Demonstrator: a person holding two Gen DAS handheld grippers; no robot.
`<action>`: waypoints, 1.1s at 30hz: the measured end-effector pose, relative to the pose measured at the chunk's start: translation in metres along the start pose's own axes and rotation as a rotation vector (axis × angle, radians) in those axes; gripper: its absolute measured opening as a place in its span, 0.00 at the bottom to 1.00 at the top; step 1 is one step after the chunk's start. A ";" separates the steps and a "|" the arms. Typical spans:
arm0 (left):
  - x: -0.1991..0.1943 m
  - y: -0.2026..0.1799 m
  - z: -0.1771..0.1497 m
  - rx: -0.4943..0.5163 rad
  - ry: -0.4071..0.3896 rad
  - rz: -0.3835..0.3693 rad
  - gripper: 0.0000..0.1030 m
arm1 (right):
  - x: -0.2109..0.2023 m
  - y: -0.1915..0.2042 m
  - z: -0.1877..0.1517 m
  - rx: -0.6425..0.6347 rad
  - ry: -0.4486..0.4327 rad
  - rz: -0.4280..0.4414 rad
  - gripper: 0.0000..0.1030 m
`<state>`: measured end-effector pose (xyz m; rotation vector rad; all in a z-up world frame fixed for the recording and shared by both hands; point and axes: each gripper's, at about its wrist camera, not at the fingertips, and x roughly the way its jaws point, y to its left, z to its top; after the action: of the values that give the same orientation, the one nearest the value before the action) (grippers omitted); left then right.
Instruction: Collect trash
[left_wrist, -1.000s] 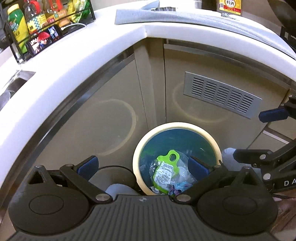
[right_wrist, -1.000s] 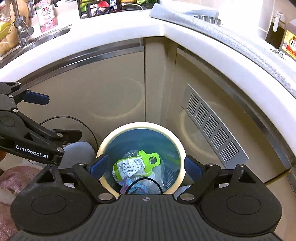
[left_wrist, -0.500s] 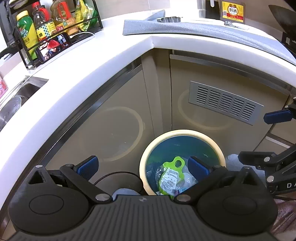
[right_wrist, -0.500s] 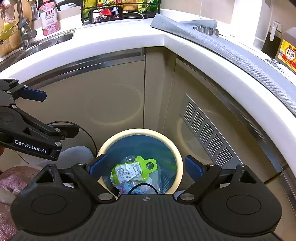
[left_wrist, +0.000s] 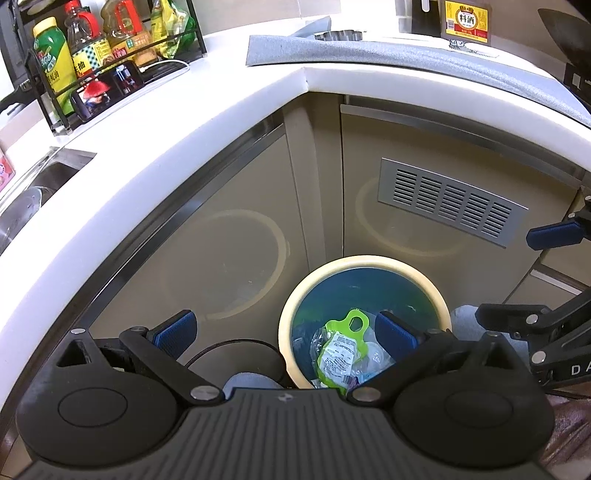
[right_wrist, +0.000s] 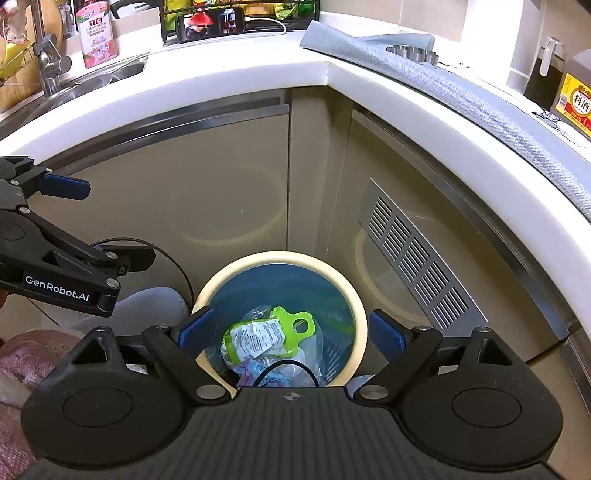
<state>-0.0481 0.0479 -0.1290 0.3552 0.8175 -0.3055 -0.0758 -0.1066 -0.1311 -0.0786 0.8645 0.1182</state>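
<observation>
A round bin with a cream rim (left_wrist: 369, 263) and a blue liner stands on the floor in the cabinet corner; it also shows in the right wrist view (right_wrist: 280, 258). Inside lies a green pouch with a white label (left_wrist: 341, 347) (right_wrist: 266, 334) on clear plastic wrappers. My left gripper (left_wrist: 286, 330) is open and empty, above and left of the bin. My right gripper (right_wrist: 291, 330) is open and empty, directly above the bin. Each gripper shows at the edge of the other's view.
A white countertop (left_wrist: 177, 122) curves above beige cabinet doors with a metal vent (left_wrist: 450, 201). A rack of bottles (left_wrist: 92, 48), a phone (right_wrist: 210, 24), a grey mat (right_wrist: 443, 77) and a sink (right_wrist: 74, 85) are on top. A black cable (left_wrist: 236, 347) lies on the floor.
Both grippers have risen and pulled back from the bin, so more of the countertop shows. Both stay open and empty. The trash in the bin has not moved.
</observation>
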 end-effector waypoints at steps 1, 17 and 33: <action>0.001 0.000 0.000 -0.001 0.003 -0.001 1.00 | 0.001 0.000 0.000 0.000 0.003 0.001 0.88; 0.006 0.000 0.004 0.017 0.007 0.001 1.00 | 0.001 -0.008 0.003 0.031 -0.018 0.004 0.88; -0.015 0.019 0.068 -0.020 -0.079 -0.006 1.00 | -0.040 -0.059 0.038 0.150 -0.203 0.048 0.88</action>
<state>-0.0055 0.0384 -0.0713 0.3203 0.7440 -0.3146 -0.0650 -0.1630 -0.0747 0.0938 0.6698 0.1035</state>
